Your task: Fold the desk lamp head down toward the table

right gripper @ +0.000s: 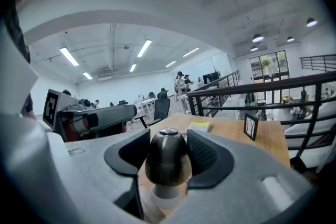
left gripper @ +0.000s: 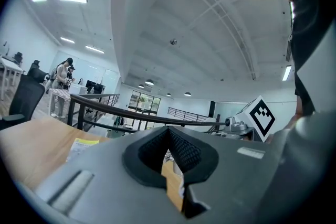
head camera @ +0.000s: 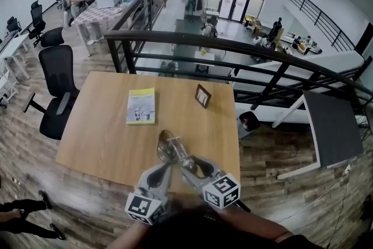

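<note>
A small desk lamp with a dark metallic dome head stands near the front edge of the wooden table. In the right gripper view the lamp head sits upright between the pads, and my right gripper is shut on it from both sides. From the head view, that right gripper reaches the lamp from the lower right. My left gripper is right beside it on the left. Its pads meet at their tips in the left gripper view, so the left gripper is shut with nothing seen between them.
A yellow-and-white book lies mid-table and a small photo frame stands to its right. A black railing runs behind the table over a drop. A black office chair stands at the left, a dark bin at the right.
</note>
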A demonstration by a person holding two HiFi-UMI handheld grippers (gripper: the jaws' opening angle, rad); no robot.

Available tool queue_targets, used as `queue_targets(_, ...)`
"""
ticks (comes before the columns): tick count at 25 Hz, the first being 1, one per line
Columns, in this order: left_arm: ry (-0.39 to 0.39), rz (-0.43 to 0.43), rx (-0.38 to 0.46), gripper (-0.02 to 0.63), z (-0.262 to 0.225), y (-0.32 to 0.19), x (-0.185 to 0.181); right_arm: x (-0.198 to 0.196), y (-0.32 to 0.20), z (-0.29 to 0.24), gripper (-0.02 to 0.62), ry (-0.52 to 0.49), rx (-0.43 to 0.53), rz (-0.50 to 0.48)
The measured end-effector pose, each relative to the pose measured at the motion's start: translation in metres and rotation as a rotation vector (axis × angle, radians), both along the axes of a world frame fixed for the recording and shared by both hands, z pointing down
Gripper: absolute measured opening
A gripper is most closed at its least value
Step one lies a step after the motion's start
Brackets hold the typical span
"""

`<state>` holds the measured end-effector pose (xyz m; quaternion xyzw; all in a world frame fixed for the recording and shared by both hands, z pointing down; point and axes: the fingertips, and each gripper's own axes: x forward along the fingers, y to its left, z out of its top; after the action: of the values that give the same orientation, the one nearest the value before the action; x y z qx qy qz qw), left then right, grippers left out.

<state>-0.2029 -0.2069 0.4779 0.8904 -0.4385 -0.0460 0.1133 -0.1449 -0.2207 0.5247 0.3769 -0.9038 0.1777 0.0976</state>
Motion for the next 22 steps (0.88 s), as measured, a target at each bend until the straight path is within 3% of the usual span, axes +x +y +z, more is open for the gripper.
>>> queue_targets(22,-0.028,-0.048,-0.102,0.002,0.038,0.026,-0.008,-0.003,0.046,0.139,0.207,0.305,-0.083,-0.136)
